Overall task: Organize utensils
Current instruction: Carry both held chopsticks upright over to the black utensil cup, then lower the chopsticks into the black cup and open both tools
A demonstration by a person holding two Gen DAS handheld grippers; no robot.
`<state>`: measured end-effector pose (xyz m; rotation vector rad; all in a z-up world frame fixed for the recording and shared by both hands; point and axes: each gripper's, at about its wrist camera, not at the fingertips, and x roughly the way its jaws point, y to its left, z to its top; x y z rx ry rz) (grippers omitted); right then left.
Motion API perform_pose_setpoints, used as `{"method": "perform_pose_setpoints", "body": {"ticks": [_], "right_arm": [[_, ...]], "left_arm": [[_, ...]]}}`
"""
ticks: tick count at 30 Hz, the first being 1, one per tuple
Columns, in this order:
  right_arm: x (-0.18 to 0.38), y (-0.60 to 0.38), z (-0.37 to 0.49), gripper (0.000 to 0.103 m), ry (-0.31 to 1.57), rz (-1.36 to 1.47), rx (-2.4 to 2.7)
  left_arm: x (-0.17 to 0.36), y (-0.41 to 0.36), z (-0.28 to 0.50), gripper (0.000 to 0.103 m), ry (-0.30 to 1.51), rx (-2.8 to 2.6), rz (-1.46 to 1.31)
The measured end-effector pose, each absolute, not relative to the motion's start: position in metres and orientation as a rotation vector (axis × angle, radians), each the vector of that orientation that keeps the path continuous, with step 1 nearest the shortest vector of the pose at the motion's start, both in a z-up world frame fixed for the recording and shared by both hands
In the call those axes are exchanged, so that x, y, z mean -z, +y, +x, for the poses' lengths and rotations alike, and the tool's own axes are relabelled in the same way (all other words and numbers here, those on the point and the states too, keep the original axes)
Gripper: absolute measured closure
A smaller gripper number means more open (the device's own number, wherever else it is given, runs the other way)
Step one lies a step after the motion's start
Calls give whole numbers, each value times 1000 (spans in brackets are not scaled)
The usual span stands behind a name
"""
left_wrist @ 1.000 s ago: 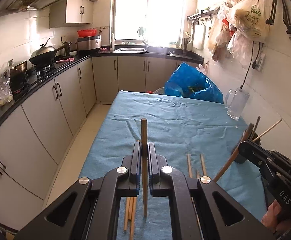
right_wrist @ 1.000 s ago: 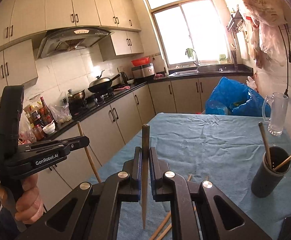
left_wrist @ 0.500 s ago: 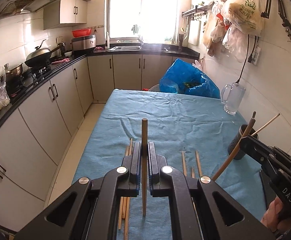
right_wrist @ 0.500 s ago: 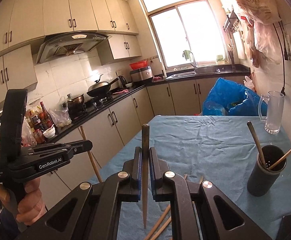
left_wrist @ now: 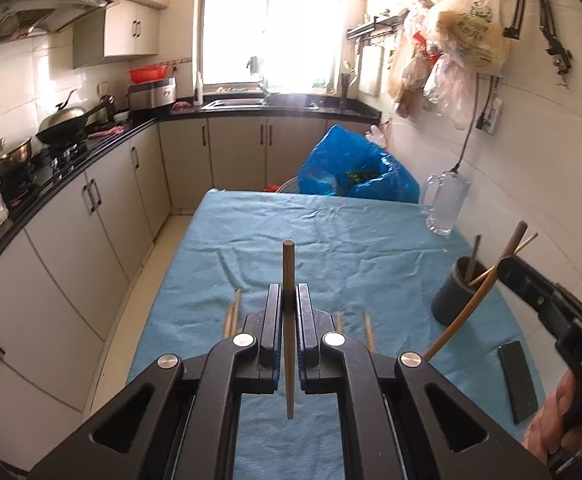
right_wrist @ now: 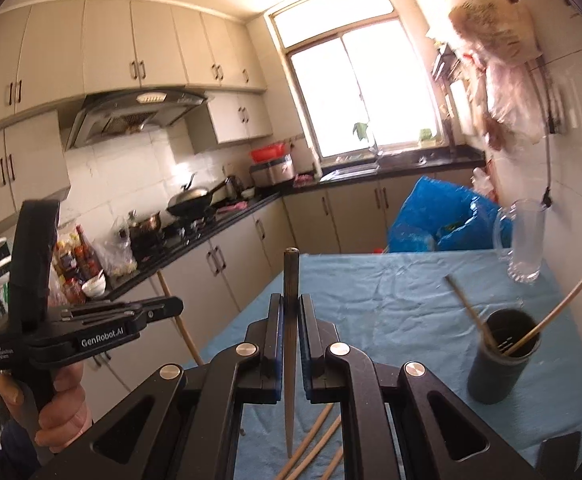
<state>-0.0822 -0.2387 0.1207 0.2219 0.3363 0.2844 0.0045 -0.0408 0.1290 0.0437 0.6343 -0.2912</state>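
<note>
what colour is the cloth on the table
Light blue, plain and a bit wrinkled; the tablecloth shows best in the left wrist view.

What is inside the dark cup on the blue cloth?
Two chopsticks lean inside the dark cup, their tops sticking out over its rim. The cup's wall hides their lower ends and the bottom.

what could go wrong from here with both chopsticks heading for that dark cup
1. The dark cup already holds two leaning chopsticks; an incoming tip could knock them or tip the cup.
2. Each gripper pinches its chopstick at one narrow spot, so it might pivot or slip.
3. The right gripper and its chopstick could swing near the glass mug.
</note>
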Motion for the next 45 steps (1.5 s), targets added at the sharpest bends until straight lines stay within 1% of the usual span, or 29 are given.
{"method": "perform_pose_setpoints", "body": {"ticks": [18, 28, 37, 45], "right_arm": [[-189, -358, -146, 96, 110, 300, -17], [-222, -406, -150, 96, 36, 288, 98], [-212, -430, -121, 96, 58, 323, 128], [-189, -440, -92, 95, 101, 311, 159]], "left_arm": [[-201, -135, -8, 97, 551, 530, 72], [-243, -205, 5, 97, 527, 662, 67], [-244, -260, 31, 97, 519, 693, 48], [-210, -285, 71, 97, 553, 638, 21]]}}
